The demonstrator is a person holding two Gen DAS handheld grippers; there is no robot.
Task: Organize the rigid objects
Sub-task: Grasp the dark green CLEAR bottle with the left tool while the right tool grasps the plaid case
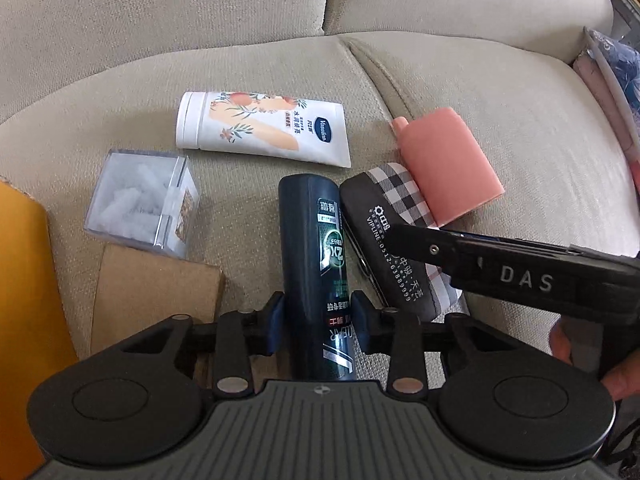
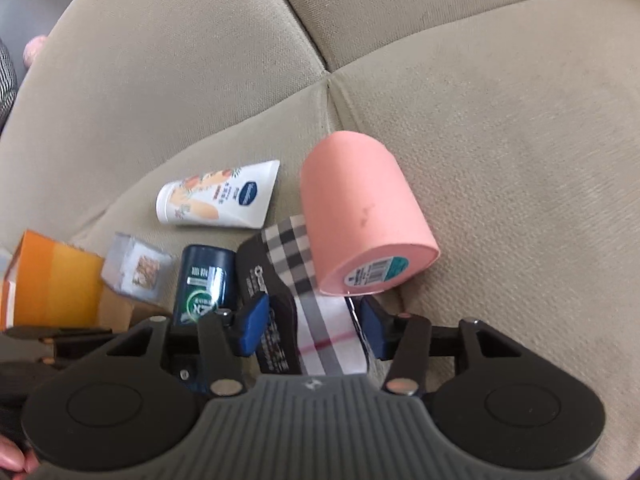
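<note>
Beside gripped dark bottle [image 1: 316,264], checked case [image 1: 384,236], pink bottle [image 1: 446,164]

Bare cushion [image 2: 520,160] right of pink cup [image 2: 360,216] (left crowded).

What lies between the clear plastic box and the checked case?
The dark shampoo bottle, held in the left gripper, lies between the clear box and checked case; left wrist view.
</note>
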